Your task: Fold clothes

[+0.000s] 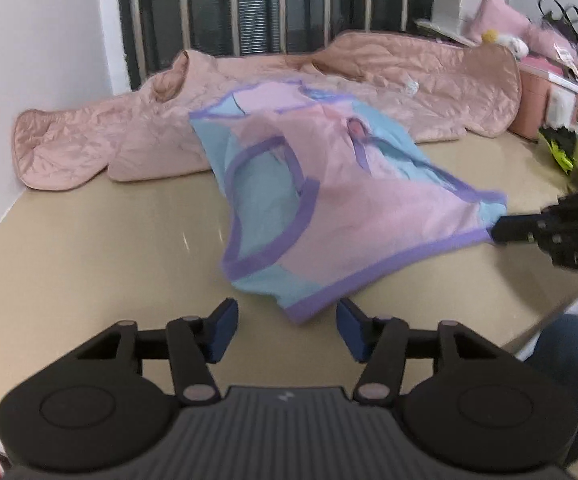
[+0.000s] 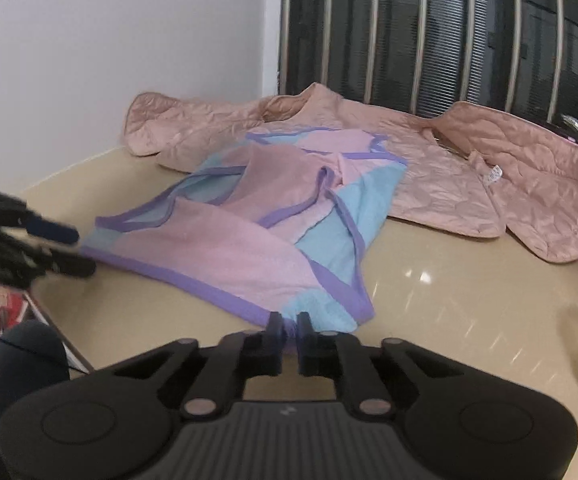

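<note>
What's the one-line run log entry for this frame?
left gripper: open, hem corner between jaws, ungripped | right gripper: shut on vest | vest: unfolded on table

Each handheld tool is showing a matte black housing with a ribbed grey centre panel bearing a small pale logo. Flanking that panel, two round black caps are sitting on rounded shoulders. Black linkage bars with dull pinkish-silver pivot pins are running forward to the left gripper (image 1: 287, 330), whose fingers are wearing dark blue pads (image 1: 225, 330). The right gripper (image 2: 287, 326) is showing the same build. The person's dark blue garment (image 1: 569, 354) is showing beside the housing.
</note>
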`<action>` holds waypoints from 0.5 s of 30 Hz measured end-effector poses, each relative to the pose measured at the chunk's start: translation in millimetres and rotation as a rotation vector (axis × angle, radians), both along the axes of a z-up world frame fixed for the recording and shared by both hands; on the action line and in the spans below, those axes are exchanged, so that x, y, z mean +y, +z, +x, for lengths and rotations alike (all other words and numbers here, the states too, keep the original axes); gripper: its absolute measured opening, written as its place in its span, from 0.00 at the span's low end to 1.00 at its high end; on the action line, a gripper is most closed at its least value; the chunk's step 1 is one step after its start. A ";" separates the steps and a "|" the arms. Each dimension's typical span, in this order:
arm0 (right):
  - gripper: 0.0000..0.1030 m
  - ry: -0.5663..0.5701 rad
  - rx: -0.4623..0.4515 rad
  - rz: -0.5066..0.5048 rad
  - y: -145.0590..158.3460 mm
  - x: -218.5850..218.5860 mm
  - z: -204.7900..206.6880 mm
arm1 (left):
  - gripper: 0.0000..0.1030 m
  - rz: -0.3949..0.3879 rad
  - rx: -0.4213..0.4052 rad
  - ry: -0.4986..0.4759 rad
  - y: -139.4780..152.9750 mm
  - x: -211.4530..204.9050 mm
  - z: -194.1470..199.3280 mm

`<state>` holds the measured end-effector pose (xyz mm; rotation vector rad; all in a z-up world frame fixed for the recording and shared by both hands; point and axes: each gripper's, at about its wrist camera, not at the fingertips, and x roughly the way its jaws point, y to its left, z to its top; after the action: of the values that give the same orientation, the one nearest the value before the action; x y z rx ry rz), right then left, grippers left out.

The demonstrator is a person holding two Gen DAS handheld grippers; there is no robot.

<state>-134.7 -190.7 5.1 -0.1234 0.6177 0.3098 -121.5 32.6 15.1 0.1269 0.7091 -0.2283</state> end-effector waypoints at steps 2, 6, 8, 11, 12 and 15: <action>0.03 -0.005 -0.002 -0.003 -1.2 -0.6 -0.9 | 0.47 -0.016 0.010 0.006 0.0 1.6 0.6; 0.18 0.002 0.012 -0.022 1.5 2.8 -4.2 | 0.50 -0.069 0.023 0.000 6.2 9.0 -1.2; 0.21 -0.003 -0.009 0.011 8.5 0.4 -10.1 | 0.52 -0.099 0.024 0.008 10.0 12.2 0.3; 0.21 -0.019 -0.009 0.085 14.0 -4.9 -9.0 | 0.52 -0.071 0.015 0.022 9.4 5.8 7.0; 0.21 -0.016 -0.003 0.085 13.2 -3.7 -6.8 | 0.52 -0.058 0.010 0.020 7.8 2.5 9.3; 0.20 -0.007 -0.007 -0.006 5.0 9.5 -1.5 | 0.51 -0.023 0.004 0.019 2.4 -6.3 15.9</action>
<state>-136.2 -181.2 10.1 -0.1276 0.6123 0.3008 -105.6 26.4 17.5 0.0974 0.7113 -0.2188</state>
